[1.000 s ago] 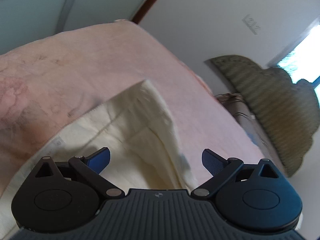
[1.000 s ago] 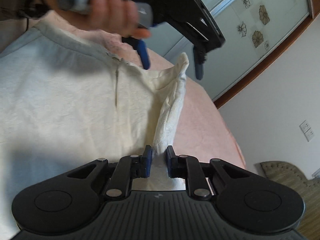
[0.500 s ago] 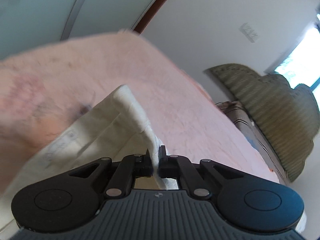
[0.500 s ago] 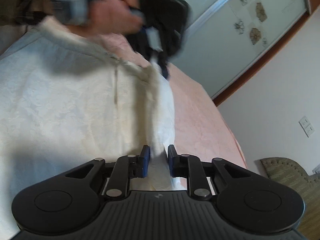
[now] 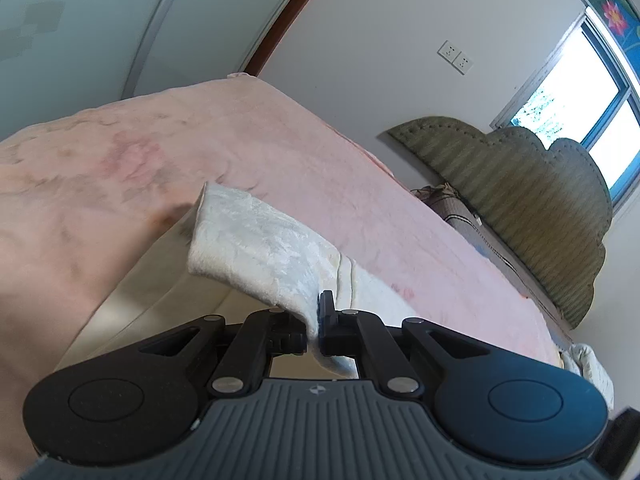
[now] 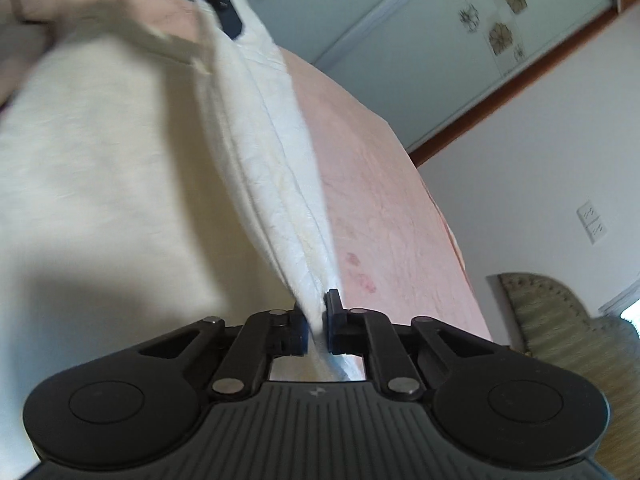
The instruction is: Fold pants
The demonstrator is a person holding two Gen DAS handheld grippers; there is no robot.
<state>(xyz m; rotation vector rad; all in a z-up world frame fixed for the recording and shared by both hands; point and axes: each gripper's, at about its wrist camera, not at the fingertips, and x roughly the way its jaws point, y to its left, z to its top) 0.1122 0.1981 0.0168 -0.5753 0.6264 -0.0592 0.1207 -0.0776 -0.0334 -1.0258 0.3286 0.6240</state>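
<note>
Pants [image 6: 264, 152], cream, lay on pink bed [image 5: 320, 152], 1 edge lifted. Left gripper [image 5: 314, 322] clamped on that edge; right gripper [image 6: 316, 326] pinched likewise, cloth stretched between the 2. Best carried over level, kept taut, both ends moved together, then laid flat.

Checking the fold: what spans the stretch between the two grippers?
In the right wrist view, the pants' lifted edge runs from right gripper to left gripper.
</note>
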